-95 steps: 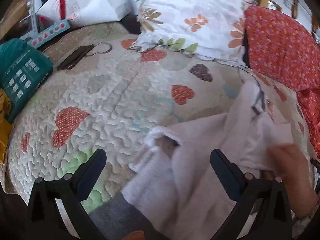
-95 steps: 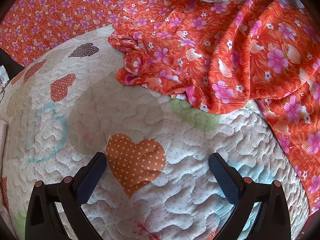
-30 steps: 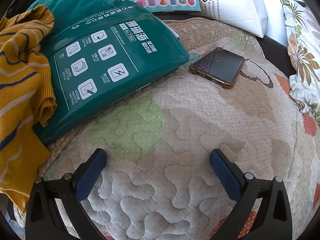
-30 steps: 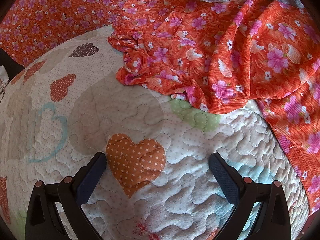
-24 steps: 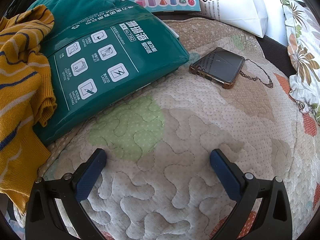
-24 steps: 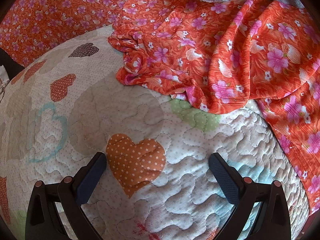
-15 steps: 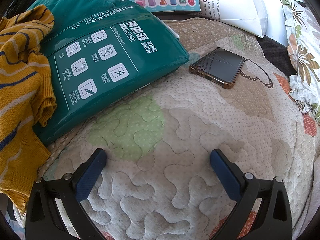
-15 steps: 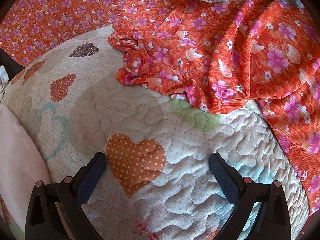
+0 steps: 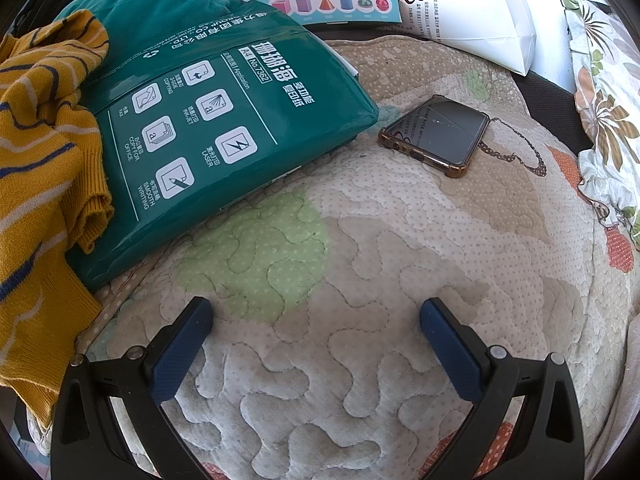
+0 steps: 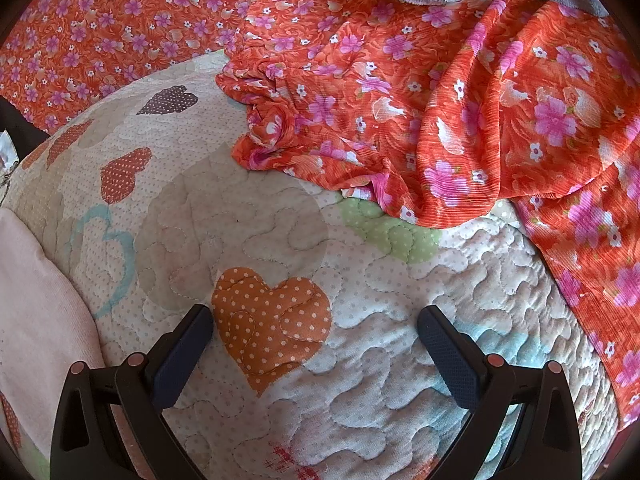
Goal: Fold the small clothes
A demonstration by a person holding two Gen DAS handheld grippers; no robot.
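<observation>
Over the quilt (image 9: 360,240), the left gripper (image 9: 316,316) hangs with jaws apart and empty, near a phone (image 9: 436,134). The right gripper (image 10: 316,324), jaws likewise apart, holds nothing; a pink garment (image 10: 36,312) lies just left of it.

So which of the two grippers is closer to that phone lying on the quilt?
Left. The phone lies ahead of the open left gripper; the right gripper, also open, doesn't see it at all.
</observation>
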